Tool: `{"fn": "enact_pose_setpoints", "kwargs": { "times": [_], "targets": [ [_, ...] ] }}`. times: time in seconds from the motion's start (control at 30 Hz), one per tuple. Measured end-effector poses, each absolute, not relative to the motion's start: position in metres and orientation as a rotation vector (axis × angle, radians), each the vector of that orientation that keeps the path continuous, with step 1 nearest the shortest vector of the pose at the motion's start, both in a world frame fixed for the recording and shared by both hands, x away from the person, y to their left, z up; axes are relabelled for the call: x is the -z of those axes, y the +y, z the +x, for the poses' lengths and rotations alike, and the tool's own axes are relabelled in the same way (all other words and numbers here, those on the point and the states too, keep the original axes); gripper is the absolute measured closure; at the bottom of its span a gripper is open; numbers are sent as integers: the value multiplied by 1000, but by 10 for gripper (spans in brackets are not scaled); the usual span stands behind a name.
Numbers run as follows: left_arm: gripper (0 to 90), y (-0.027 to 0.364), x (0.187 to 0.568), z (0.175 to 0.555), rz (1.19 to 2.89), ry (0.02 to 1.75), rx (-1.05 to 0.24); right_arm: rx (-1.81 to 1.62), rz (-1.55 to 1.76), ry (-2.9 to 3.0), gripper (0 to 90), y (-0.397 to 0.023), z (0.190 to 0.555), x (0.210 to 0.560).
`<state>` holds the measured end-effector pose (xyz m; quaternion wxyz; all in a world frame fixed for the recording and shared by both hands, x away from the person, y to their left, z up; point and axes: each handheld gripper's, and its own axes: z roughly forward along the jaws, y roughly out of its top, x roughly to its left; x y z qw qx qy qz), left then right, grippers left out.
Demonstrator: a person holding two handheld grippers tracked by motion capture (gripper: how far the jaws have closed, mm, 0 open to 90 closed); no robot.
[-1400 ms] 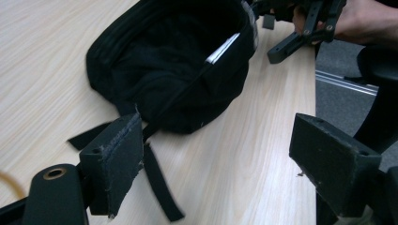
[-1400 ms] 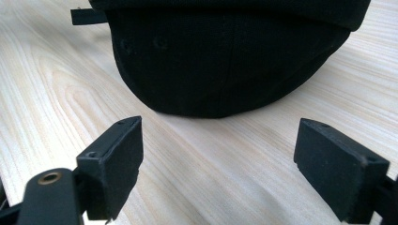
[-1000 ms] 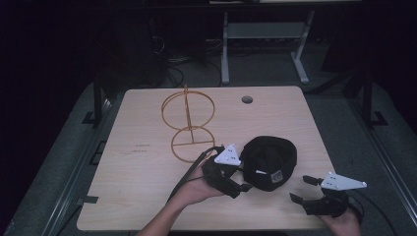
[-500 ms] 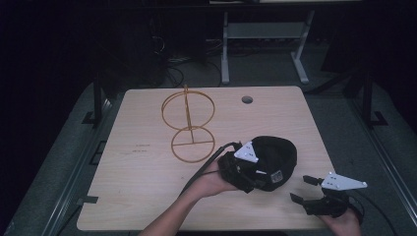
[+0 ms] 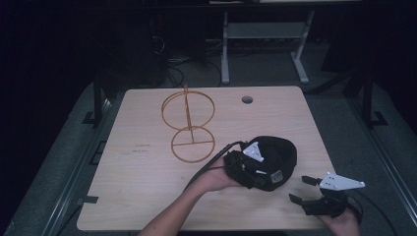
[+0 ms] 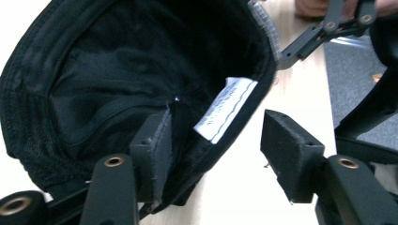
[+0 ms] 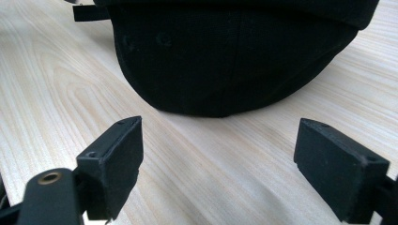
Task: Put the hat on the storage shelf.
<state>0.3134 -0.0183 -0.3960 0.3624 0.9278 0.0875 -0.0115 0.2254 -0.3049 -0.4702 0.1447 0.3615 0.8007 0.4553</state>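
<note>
- Table [image 5: 147, 196]: pale wood, with a cable hole [image 5: 247, 100] near the far edge. Your working ground is its near right part.
- Wire stand [image 5: 188, 125]: gold, two hoops on an upright rod, left of centre and well apart from your hands; likely where the cap is meant to end up.
- Black cap [image 5: 280, 157]: sits on the table's near right part, just beside the right gripper. In the left gripper view it is tipped so its lining and white label [image 6: 225, 108] face you.
- Left gripper [image 5: 246, 167]: your hand has it at the cap's near-left rim. Its jaws have just been closing and stand about half open. The rim lies between them, one pad inside the cap, the other pad clear of the cloth, so there is no pinch yet.
- Right gripper [image 5: 307, 191]: jaws wide apart and empty, resting low just short of the cap's crown [image 7: 225, 61], apparently waiting its turn.
</note>
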Motion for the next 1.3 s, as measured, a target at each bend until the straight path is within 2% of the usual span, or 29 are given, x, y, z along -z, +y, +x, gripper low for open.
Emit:
{"fn": "enact_pose_setpoints", "kwargs": {
  "times": [0.3,0.53,0.9,1.3],
  "targets": [
    [665,-23,398,315,2398,162,60,-1311,1040,2310,157,-304,226,471],
    [772,-30,393,313,2390,116,69,-1313,1035,2316,157,-303,226,471],
    [801,-29,377,319,2294,152,106,-1364,1037,2271,157,-303,224,467],
    [803,-21,335,329,2194,199,69,-1445,1001,2183,156,-296,220,452]
  ]
}}
